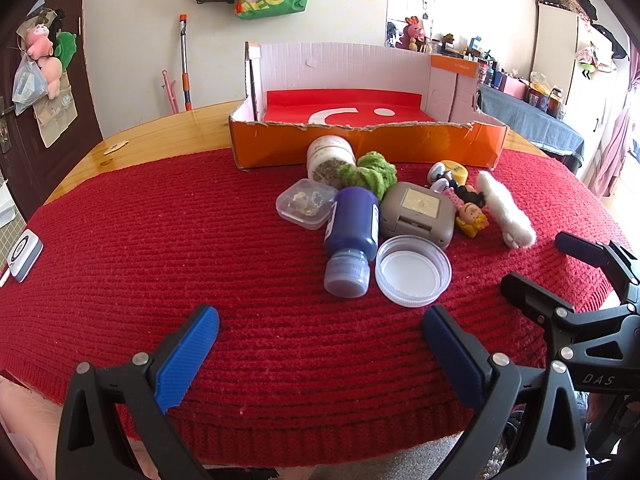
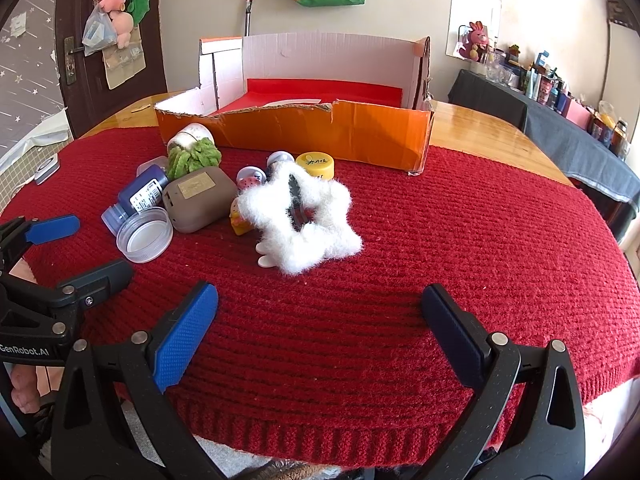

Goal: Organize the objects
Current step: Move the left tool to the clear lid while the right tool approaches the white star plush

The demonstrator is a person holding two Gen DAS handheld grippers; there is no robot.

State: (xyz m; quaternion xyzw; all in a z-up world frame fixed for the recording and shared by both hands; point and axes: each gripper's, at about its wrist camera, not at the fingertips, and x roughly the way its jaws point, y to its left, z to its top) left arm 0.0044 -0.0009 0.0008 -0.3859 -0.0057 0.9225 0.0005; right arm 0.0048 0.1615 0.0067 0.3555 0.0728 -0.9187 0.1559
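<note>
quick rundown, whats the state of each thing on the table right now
left gripper: open, empty
right gripper: open, empty
orange cardboard box: open-topped, front wall torn
dark blue plastic bottle: capped, lying on its side
clear round plastic lid: upturned, off any jar
grey-brown hinged case: closed
white jar: tipped on its side

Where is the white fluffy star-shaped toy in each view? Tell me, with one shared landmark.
Left wrist view: white fluffy star-shaped toy seen edge-on, right end of the pile.
Right wrist view: centre, nearest item, star face visible.
Shared landmark: torn orange cardboard box behind the pile.
</note>
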